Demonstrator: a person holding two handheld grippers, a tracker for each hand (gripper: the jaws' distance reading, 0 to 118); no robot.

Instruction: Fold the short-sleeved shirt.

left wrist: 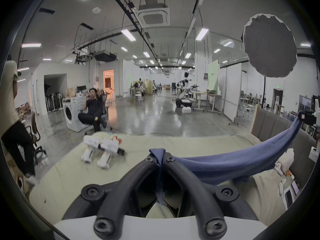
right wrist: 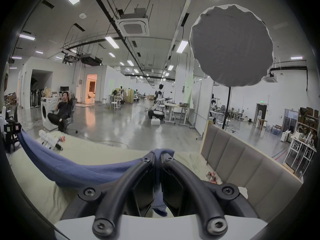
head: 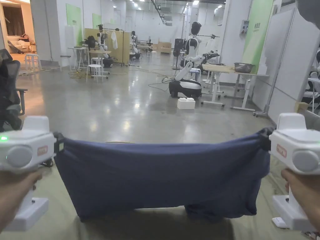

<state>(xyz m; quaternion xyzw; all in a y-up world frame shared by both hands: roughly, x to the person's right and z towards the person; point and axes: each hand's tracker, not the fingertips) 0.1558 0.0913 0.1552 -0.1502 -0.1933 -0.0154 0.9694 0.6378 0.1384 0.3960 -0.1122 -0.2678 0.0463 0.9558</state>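
Pale green bedding (head: 56, 218) covers the bed nearest the camera. Above it, the navy shirt (head: 162, 178) hangs stretched between the left gripper (left wrist: 160, 159) and right gripper (right wrist: 157, 157), each one's jaws clamped on a top corner. Beyond lies grey floor (head: 125, 106), with a white robot (head: 187, 81) farther off.

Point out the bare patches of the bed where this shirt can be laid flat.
The widest bare stretch of the pale green bedcover lies ahead of the held blue shirt, between the spare grippers at the far left corner and the grey headboard on the right. It is crowded by the headboard, where small items lie.
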